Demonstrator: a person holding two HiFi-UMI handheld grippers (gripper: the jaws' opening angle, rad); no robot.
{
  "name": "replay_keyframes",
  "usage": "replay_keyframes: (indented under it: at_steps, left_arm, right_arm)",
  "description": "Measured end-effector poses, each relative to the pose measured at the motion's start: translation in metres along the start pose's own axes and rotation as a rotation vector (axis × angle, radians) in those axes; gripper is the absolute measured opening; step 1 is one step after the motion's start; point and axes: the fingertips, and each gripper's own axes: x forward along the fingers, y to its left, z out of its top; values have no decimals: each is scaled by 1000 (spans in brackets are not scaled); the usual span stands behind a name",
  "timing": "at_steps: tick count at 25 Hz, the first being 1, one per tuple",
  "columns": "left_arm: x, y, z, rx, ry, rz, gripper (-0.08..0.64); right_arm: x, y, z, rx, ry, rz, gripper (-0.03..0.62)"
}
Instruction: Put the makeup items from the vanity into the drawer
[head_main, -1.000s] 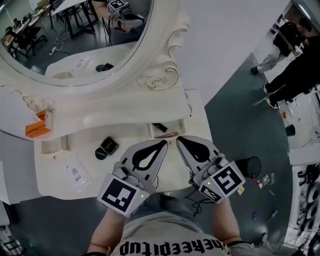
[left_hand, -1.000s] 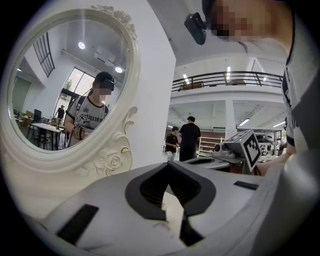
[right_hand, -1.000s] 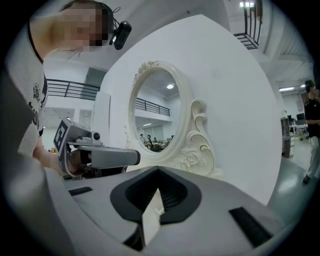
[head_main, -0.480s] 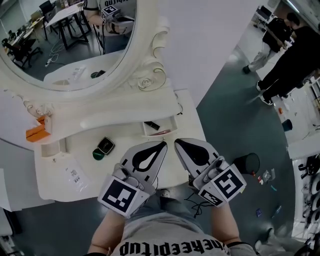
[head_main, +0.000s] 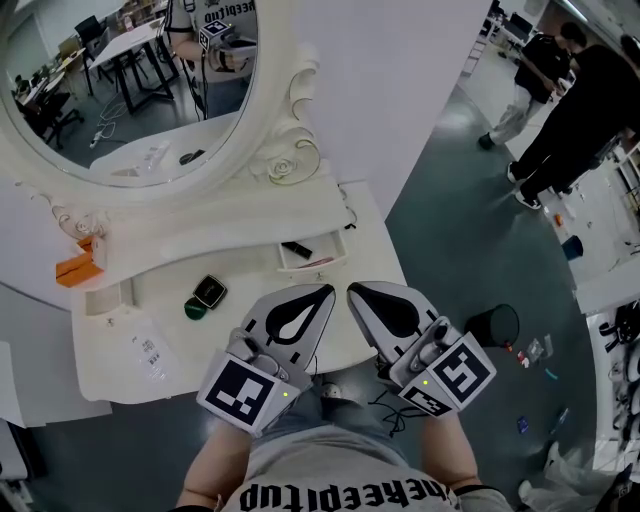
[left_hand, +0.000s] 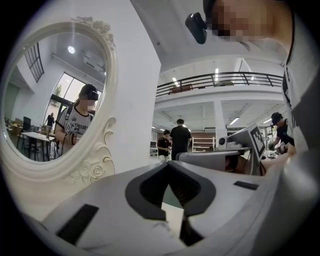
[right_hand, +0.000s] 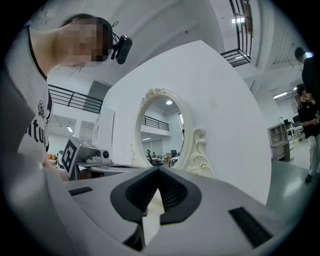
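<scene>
Left tool (head_main: 326, 289), right tool (head_main: 353, 290) closed, empty, side by side above vanity (head_main: 180, 340).

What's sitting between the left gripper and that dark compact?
Nothing, just bare white vanity top between the left gripper and the compact; the head view shows it.

The person wears a pale grey T-shirt (head_main: 340, 462) — black lettering.

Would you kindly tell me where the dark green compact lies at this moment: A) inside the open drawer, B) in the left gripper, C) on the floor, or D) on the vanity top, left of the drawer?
D: the head view shows the compact resting on the vanity top, left of the open drawer and apart from it.
</scene>
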Motion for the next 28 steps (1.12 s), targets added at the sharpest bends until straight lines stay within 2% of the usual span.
replay_keyframes:
  at_steps: [28]
  left_arm:
    - [6,-35,15,48,-17,3,21]
  right_arm:
    - [-27,5,15,-46,-30,23,12]
